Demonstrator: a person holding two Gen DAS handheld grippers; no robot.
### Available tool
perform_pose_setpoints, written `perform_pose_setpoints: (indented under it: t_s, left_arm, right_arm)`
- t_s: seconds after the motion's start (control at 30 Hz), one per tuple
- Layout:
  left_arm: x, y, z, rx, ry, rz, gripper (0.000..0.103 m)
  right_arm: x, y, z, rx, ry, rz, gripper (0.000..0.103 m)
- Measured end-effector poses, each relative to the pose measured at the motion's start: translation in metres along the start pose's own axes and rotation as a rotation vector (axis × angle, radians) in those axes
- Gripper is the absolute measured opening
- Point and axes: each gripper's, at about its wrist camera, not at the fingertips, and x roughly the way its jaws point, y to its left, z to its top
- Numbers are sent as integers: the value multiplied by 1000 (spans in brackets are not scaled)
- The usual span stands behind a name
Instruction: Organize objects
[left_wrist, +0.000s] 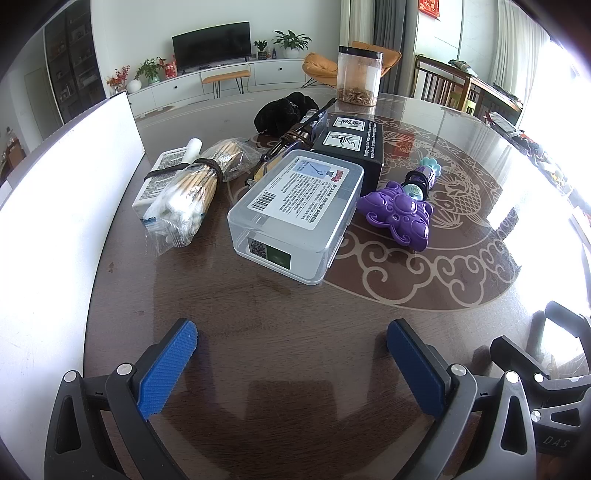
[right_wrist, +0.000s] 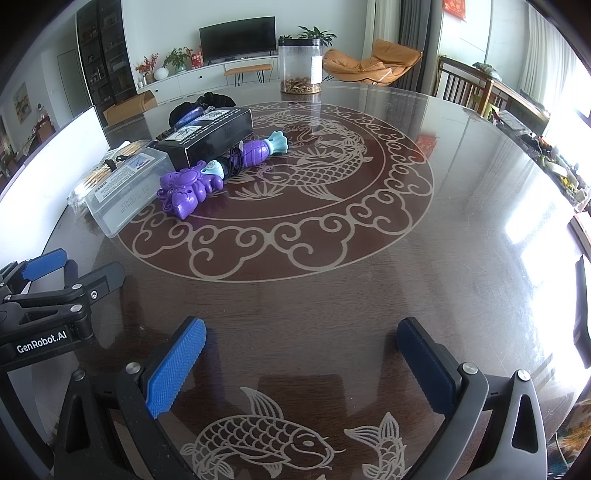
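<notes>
**Both tools hang open before an untouched cluster of objects**

The left tool (left_wrist: 291, 341) hovers over the dark, glass-topped worktop (left_wrist: 424, 258) with its blue pads spread wide and nothing between them. The right tool (right_wrist: 301, 345) is likewise released and empty.

The clear plastic box (left_wrist: 295, 214), lid labelled, serves as the landmark. Touching its far side is a black carton (left_wrist: 351, 144). Just right of the box lies a purple toy (left_wrist: 397, 216) with a teal end. Left of the box sit a bagged bundle of cotton swabs (left_wrist: 177, 214), wooden sticks (left_wrist: 210, 173) bound by a dark band, and a white packet (left_wrist: 162, 173). Beyond the box lie a black pouch (left_wrist: 284, 110) and, well apart, a tall clear jar (left_wrist: 358, 75).

The left wrist view alone shows the swabs, sticks and packet clearly, plus a brown strapped item behind the box whose nature is hard to make out. The right wrist view shows the box (right_wrist: 125, 192) edge-on, the toy (right_wrist: 192, 188) beside the carton (right_wrist: 214, 136), the fish medallion etched into the worktop (right_wrist: 461, 240), and the left tool (right_wrist: 40, 269) from the side.
</notes>
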Motion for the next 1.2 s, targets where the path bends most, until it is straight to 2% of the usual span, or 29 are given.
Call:
perform_pose_setpoints:
  t_s: [0.8, 1.07, 1.2]
  left_arm:
    - [0, 0, 0, 0, 1, -3, 103]
    - [-11, 3, -11, 49, 71, -33, 103]
    - [-14, 5, -18, 78, 65, -51, 103]
  right_arm:
    - [1, 1, -1, 1, -2, -1, 103]
    - [1, 1, -1, 1, -3, -2, 103]
    - [0, 0, 0, 1, -2, 0, 103]
